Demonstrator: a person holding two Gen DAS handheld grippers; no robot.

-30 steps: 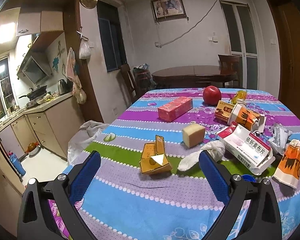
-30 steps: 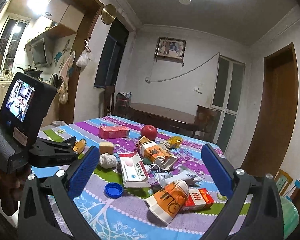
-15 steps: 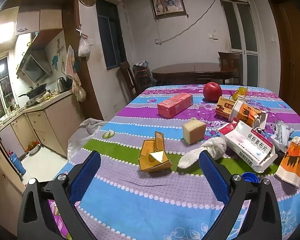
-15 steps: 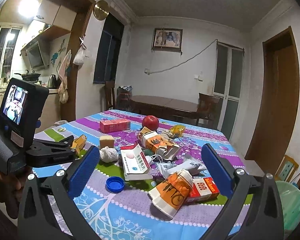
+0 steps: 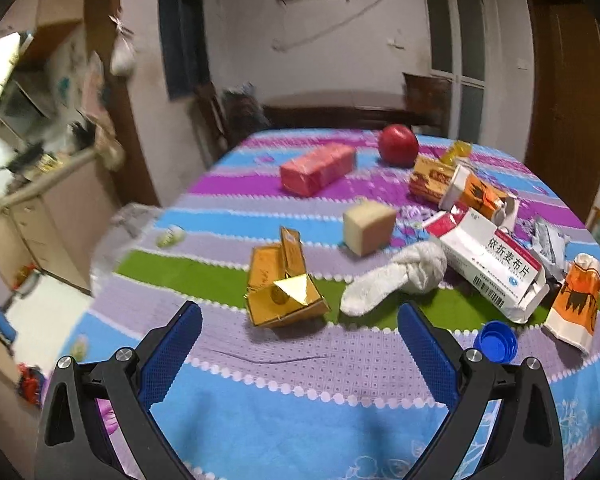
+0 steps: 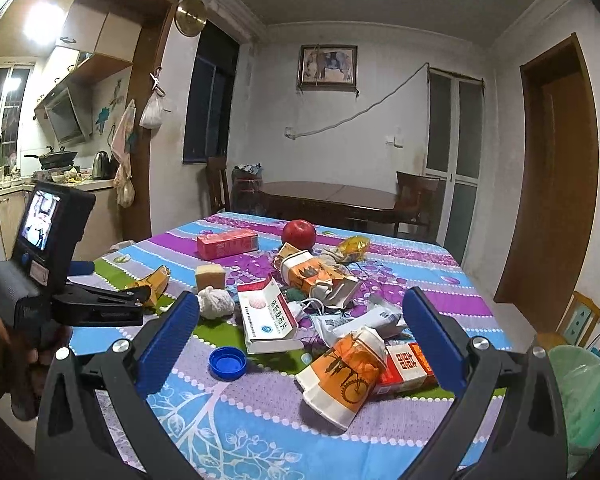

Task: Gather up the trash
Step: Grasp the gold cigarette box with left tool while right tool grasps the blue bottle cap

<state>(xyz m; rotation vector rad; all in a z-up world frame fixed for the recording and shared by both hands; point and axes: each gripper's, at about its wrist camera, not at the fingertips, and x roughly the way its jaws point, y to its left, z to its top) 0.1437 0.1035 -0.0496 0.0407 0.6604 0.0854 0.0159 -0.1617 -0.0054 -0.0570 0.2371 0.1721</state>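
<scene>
My left gripper (image 5: 298,316) is spread wide and holds nothing. The gold box (image 5: 282,290) lies just ahead, between my fingers. It looks light and crushable, so I should pinch its flat sides gently. My right gripper (image 6: 300,332) is spread wide too.

White and red medicine box (image 5: 496,264), ahead and right of the left claw, reads "依折麦布片". Small red carton (image 6: 406,364) by the right claw bears "囍".

Left of the left finger, the kitchen counter (image 5: 40,184) is blurred; right of the right finger, the green bin (image 6: 584,400) is cut off.
</scene>
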